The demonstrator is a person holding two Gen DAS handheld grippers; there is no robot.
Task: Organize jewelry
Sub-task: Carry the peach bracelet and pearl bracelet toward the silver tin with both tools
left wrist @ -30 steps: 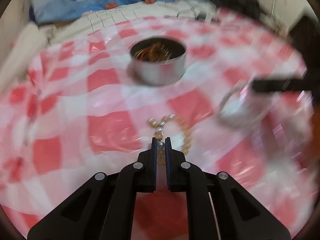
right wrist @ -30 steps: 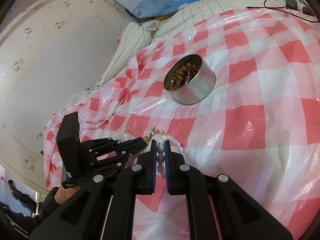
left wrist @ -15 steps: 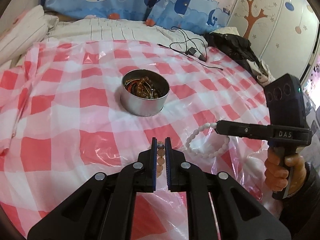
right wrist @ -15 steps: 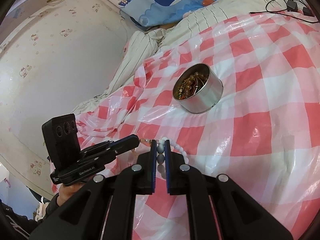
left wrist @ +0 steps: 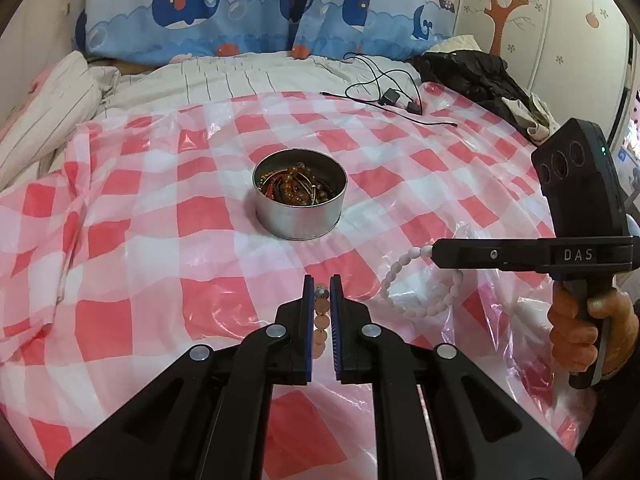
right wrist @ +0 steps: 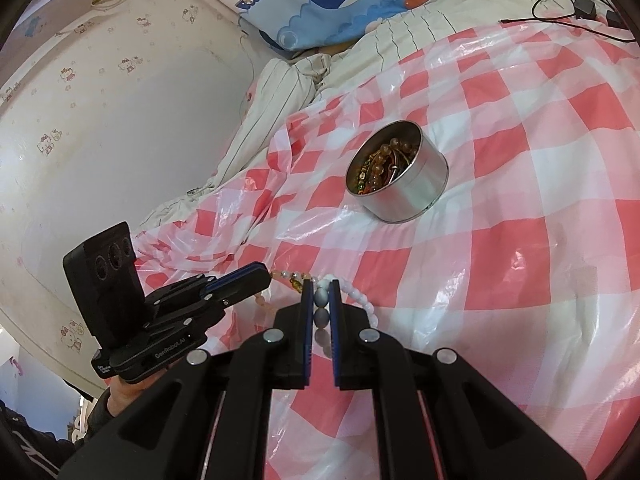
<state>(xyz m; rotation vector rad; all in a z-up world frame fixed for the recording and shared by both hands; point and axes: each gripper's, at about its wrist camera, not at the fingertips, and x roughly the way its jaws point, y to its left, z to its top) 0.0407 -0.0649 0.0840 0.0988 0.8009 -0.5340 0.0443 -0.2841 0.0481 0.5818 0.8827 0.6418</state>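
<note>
A round metal tin [left wrist: 300, 206] [right wrist: 400, 172] full of bead bracelets stands on the red-and-white checked plastic sheet [left wrist: 140, 240]. My left gripper [left wrist: 321, 292] is shut on a peach-and-pearl bead bracelet [left wrist: 320, 322], lifted above the sheet in front of the tin. My right gripper [right wrist: 321, 294] is shut on a white bead bracelet [right wrist: 320, 298], whose loop [left wrist: 404, 300] hangs below its fingers. In the right wrist view the left gripper [right wrist: 264, 272] comes in from the left, its bracelet [right wrist: 294, 278] right beside the white one.
The sheet covers a bed with a striped duvet [left wrist: 240, 76] and whale-print pillows [left wrist: 240, 8] behind. A black cable with adapter [left wrist: 390, 98] and dark clothing [left wrist: 472, 74] lie at the far right. A wall [right wrist: 100, 120] borders the left side.
My left gripper has risen from the sheet with the peach bracelet, and the tin now looks farther off. The right gripper has kept still, the white bracelet hanging from it.
</note>
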